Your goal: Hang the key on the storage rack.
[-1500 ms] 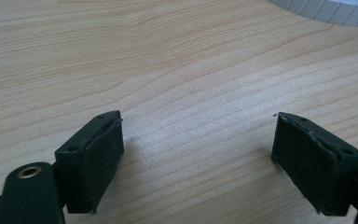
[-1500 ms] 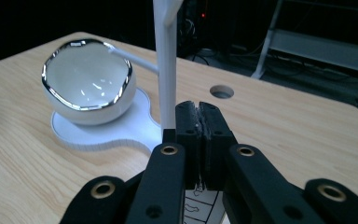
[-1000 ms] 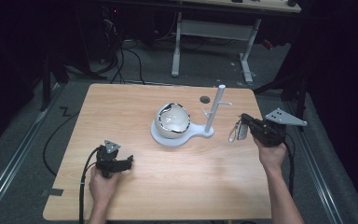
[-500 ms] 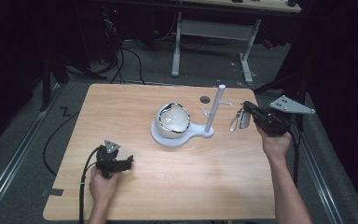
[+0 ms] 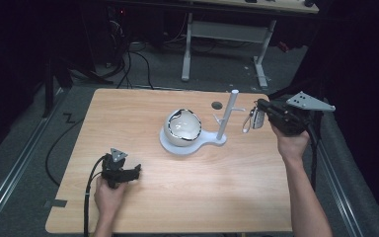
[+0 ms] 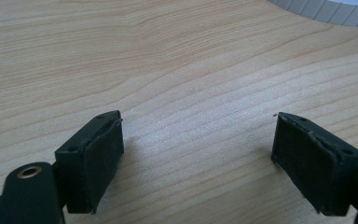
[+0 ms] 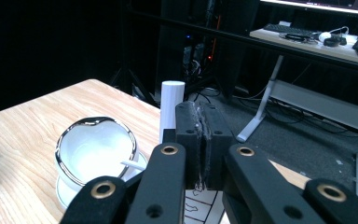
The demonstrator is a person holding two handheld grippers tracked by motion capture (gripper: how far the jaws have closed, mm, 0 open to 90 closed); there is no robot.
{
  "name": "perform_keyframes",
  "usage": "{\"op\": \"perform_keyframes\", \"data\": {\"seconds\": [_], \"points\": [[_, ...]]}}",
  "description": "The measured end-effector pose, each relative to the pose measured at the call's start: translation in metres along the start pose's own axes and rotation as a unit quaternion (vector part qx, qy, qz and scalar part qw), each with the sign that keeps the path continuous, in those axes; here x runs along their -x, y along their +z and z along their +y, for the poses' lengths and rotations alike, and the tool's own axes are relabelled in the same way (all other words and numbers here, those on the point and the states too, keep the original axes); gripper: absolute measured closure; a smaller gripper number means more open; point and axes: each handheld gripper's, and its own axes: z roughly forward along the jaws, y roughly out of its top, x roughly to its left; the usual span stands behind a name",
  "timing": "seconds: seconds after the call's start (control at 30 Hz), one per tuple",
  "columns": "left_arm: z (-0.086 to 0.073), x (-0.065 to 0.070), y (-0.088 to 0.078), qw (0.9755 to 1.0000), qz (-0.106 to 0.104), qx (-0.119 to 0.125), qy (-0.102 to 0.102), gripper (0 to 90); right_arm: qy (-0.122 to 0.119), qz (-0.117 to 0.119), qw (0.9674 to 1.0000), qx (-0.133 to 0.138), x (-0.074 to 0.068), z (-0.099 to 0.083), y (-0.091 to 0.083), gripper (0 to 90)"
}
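White stand, bowl beside, wooden table

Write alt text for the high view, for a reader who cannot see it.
The right gripper, held above the right edge of a wooden table, is shut on a small keyring-like item beside a white post stand. A white bowl sits on the stand's base, and the left gripper rests near the front left.

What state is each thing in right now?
Left gripper: open, low over the table, holding nothing.
Right gripper: shut on the key fob, raised beside the post.
Key fob: hanging from the jaws.
Cup: upright on the white stand.
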Motion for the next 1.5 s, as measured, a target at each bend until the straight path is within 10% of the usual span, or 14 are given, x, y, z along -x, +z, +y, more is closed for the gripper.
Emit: {"op": "perform_keyframes", "data": {"seconds": [1.5], "points": [[0.000, 0.000, 0.000, 1.0000, 0.000, 0.000, 0.001, 17.0, 0.008, -0.024, 0.9996, 0.008, 0.015, 0.017, 0.031, 88.0]]}}
